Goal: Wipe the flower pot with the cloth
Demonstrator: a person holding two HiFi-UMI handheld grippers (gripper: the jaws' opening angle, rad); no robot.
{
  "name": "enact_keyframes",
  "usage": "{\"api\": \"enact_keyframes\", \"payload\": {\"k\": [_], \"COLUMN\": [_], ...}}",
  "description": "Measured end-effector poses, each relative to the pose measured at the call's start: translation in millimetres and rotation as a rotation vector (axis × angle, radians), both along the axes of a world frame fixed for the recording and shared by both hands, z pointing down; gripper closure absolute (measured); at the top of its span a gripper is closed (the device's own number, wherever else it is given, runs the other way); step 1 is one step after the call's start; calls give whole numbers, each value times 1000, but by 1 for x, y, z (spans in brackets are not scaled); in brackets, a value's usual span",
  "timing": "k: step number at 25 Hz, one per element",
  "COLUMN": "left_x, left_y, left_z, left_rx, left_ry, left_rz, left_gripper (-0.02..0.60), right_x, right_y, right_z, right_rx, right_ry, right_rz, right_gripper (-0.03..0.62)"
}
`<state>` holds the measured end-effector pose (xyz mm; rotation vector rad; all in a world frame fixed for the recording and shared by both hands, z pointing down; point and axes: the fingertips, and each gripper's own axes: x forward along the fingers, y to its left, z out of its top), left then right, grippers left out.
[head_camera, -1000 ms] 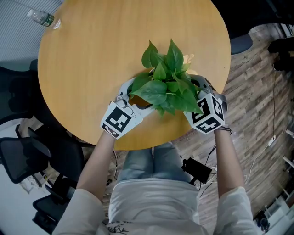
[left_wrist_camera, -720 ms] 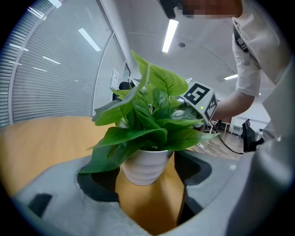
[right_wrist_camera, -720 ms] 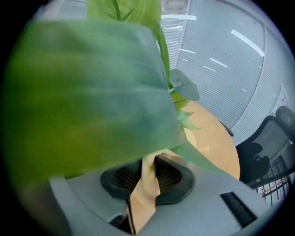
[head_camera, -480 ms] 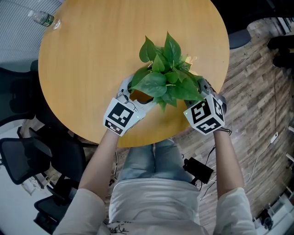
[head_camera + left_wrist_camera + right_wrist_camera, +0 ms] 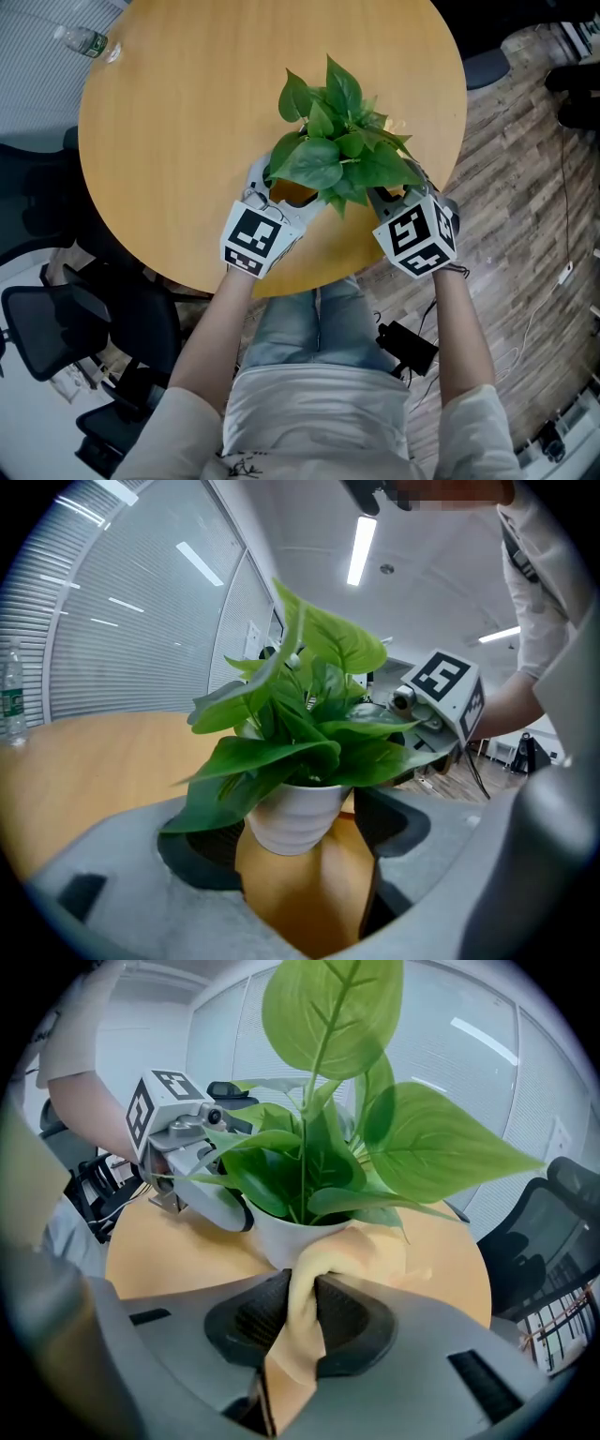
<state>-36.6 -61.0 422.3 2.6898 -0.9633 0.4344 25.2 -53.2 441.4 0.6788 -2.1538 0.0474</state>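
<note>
Right gripper (image 5: pixel 300 1283): ribbed black pads closed tight on a bunched, soft, pale-yellow cloth (image 5: pixel 302 1344); the cloth's far fold lies against the pot wall. Left gripper (image 5: pixel 298 831): jaws wide apart, pads set against either side of the flower pot (image 5: pixel 291 810), a white, ribbed, tapering bowl standing by the near edge of the round wooden table (image 5: pixel 178 122). Broad glossy green leaves (image 5: pixel 330 155) overhang the pot. Clear plastic bottle (image 5: pixel 84 41) at the far left edge

Left tool (image 5: pixel 298 846) jaws wide and gripping, right tool (image 5: pixel 302 1312) clamped, forearms (image 5: pixel 220 323) converging.
</note>
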Motion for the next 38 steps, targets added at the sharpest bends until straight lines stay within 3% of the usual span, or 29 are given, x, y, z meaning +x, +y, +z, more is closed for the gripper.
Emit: {"api": "enact_keyframes", "payload": {"k": [18, 24, 28, 35, 38], "left_x": [11, 12, 12, -13, -21], "left_y": [-1, -1, 3, 8, 3], "left_z": [2, 3, 0, 5, 2], "left_rx": [-61, -60, -68, -22, -10], "left_ry": [8, -2, 37, 15, 62], "left_rz": [-221, -252, -190, -13, 91], "left_gripper": [210, 210, 209, 184, 174], "right_x": [-7, -8, -4, 3, 5], "right_y": [24, 24, 25, 21, 21], "right_z": [6, 7, 9, 9, 8], "right_rx": [-29, -41, -74, -100, -102], "right_ry": [-56, -74, -133, -173, -168], "right_rz": [14, 28, 75, 94, 95], "right_gripper": [528, 528, 528, 528, 528]}}
